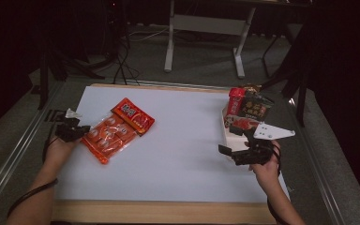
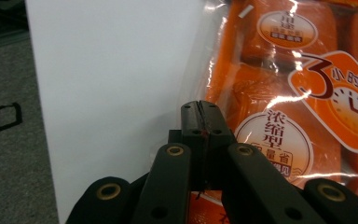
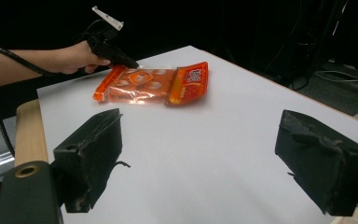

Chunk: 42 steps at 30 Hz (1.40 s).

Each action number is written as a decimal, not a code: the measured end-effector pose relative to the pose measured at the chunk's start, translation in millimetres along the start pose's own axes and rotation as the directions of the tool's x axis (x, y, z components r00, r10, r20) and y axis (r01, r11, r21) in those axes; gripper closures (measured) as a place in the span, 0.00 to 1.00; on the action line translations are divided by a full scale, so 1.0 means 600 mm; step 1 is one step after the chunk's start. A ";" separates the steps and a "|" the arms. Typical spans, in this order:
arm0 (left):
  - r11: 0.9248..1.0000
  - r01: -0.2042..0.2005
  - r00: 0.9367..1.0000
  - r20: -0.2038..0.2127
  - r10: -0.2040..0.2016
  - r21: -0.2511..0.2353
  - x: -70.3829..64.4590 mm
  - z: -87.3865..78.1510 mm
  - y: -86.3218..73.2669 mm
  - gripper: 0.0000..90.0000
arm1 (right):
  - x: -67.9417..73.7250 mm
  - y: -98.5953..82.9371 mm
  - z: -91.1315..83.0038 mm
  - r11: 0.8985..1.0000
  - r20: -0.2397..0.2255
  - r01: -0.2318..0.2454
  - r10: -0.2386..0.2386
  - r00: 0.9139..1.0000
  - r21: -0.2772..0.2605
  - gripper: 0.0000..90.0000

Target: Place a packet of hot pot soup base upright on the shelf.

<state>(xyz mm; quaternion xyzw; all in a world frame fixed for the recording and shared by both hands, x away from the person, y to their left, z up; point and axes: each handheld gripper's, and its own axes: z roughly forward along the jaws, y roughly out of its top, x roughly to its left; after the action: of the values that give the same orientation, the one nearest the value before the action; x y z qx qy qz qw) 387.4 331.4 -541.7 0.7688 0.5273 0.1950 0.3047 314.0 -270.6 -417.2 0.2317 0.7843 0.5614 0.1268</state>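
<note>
An orange clear-wrapped packet [image 1: 108, 136] [image 2: 279, 93] [image 3: 137, 86] of several small blocks lies on the white table top [image 1: 183, 140] at the left. A red packet [image 1: 133, 116] [image 3: 191, 83] rests at its far end. My left gripper [image 1: 80, 131] [image 2: 200, 108] [image 3: 127, 62] sits at the packet's left edge, jaws pressed together with a sliver of the wrapper between them. My right gripper [image 1: 230, 140] [image 3: 200, 158] hovers over the table's right part, jaws wide apart and empty, pointing toward the packets.
A white box [image 1: 232, 136] at the right edge holds a red pack [image 1: 236, 101] and a dark pack [image 1: 255, 108]. The table's wooden front rim [image 1: 159, 212] runs below. Desk legs [image 1: 169, 42] and cables lie on the floor behind.
</note>
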 end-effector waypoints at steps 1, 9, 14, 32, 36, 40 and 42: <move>1.000 -0.004 1.000 0.008 0.004 0.003 -0.002 -0.001 0.000 1.00 | 0.000 0.000 0.000 1.000 -0.001 -0.001 0.001 1.000 0.001 0.16; 1.000 -0.028 0.995 0.093 0.027 0.009 -0.032 -0.009 -0.010 1.00 | 0.001 0.000 0.002 1.000 -0.003 -0.002 0.002 1.000 0.004 0.16; 0.998 -0.053 0.990 0.130 0.049 0.022 -0.060 -0.015 -0.014 1.00 | 0.002 0.000 0.002 1.000 0.000 0.002 -0.002 1.000 0.007 0.16; 0.993 -0.103 0.977 0.194 0.090 0.054 -0.109 -0.017 -0.009 1.00 | 0.003 0.000 0.001 1.000 0.002 0.003 -0.003 1.000 0.010 0.16; 0.994 -0.092 0.984 0.155 0.082 0.054 -0.103 -0.008 0.004 1.00 | 0.003 -0.001 0.003 1.000 -0.004 0.002 -0.002 1.000 0.013 0.16; 0.998 -0.057 0.990 0.132 0.052 0.034 -0.093 0.003 0.022 1.00 | 0.004 -0.002 0.005 1.000 -0.007 0.003 -0.003 1.000 0.020 0.16; 0.999 -0.039 0.992 0.118 0.036 0.023 -0.087 0.007 0.031 1.00 | 0.003 -0.002 0.004 1.000 -0.006 0.003 -0.003 1.000 0.019 0.16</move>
<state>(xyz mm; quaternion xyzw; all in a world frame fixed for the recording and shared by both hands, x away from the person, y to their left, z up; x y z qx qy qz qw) 383.4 276.8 -531.1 0.7924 0.4964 0.1486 0.3218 313.2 -267.7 -419.1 0.2300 0.7903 0.5545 0.1230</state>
